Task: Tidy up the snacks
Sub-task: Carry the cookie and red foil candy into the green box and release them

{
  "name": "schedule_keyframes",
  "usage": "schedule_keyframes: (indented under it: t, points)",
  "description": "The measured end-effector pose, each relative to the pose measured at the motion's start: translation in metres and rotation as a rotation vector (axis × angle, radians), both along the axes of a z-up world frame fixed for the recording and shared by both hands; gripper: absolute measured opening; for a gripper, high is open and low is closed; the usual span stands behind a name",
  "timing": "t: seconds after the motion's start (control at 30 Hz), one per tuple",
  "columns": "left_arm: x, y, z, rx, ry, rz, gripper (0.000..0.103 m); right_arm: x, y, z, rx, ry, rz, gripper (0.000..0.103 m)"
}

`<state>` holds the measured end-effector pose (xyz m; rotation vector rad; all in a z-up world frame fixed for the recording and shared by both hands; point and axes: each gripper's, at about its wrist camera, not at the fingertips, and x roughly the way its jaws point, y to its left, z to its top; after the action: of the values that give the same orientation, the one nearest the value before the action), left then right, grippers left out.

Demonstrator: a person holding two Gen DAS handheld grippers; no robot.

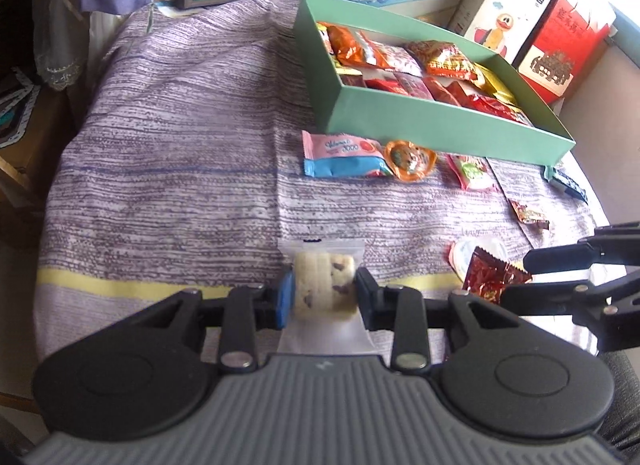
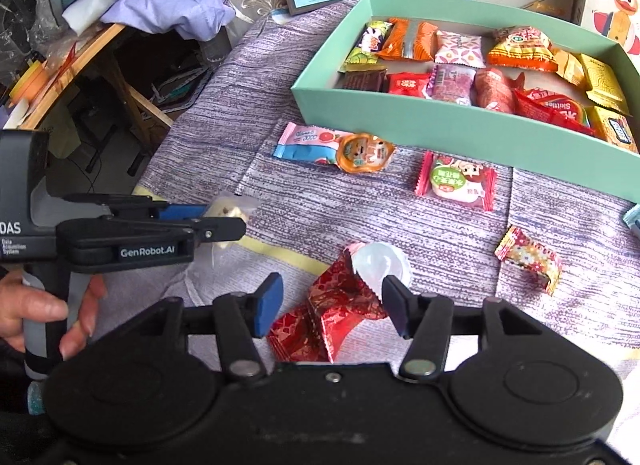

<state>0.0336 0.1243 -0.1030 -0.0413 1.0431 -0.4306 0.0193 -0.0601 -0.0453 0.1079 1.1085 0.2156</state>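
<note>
Left wrist view: the left gripper [image 1: 323, 296] pinched a clear-wrapped nougat [image 1: 323, 285] across its block, near the table's [image 1: 180, 137] front edge; light and firm, its film ends looked slippery.

Right wrist view: the right gripper [image 2: 329, 307], jaws wide, straddled a crinkly red foil packet [image 2: 332, 319], soft and light, best taken mid-body. The green box [image 2: 440, 129] sat toward the far right corner.

Left gripper [image 1: 322, 295]: ribbed grey housing, two round black discs, black linkage arms with silver pivot screws, one blue pad, one black. Side-on from the right wrist, white lettering "GenRobot.AI" and "DAS". Bare hand [image 2: 38, 315] on grey handle. Right gripper [image 2: 330, 307]: black housing, same linkages, blue and dark pads.
</note>
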Motion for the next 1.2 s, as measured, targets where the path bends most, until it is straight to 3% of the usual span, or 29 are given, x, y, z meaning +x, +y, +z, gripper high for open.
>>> schedule_keyframes:
  t: [0.2,0.4,0.43,0.47,0.53,0.7,0.9,1.2]
  points:
    - [-0.004,-0.003,0.000,0.028,-0.021,-0.001,0.036,-0.009,-0.011,-0.015,0.037,0.097,-0.065,0.056]
    - [-0.005,-0.003,0.001,0.034,-0.020,0.015,0.036,0.014,0.003,-0.030,0.101,0.106,-0.079,0.054]
    - [-0.006,-0.003,0.000,0.035,-0.018,0.019,0.037,0.016,0.008,-0.031,0.084,0.089,-0.070,0.052]
    - [-0.007,-0.003,0.000,0.036,-0.020,0.022,0.037,0.016,0.013,-0.031,0.060,0.071,-0.049,0.039]
    - [-0.010,-0.004,0.000,0.049,-0.037,0.024,0.032,0.014,0.017,-0.030,0.054,0.054,-0.025,0.036]
    - [-0.014,-0.005,0.005,0.057,-0.035,0.031,0.032,0.006,0.015,-0.019,0.094,0.029,0.005,0.034]
    - [-0.011,-0.007,0.031,0.010,-0.063,0.043,0.032,0.006,-0.016,0.019,0.168,-0.071,-0.030,0.034]
    - [0.043,-0.041,0.083,-0.017,-0.177,0.034,0.032,0.046,-0.080,0.061,0.166,-0.225,-0.138,0.035]
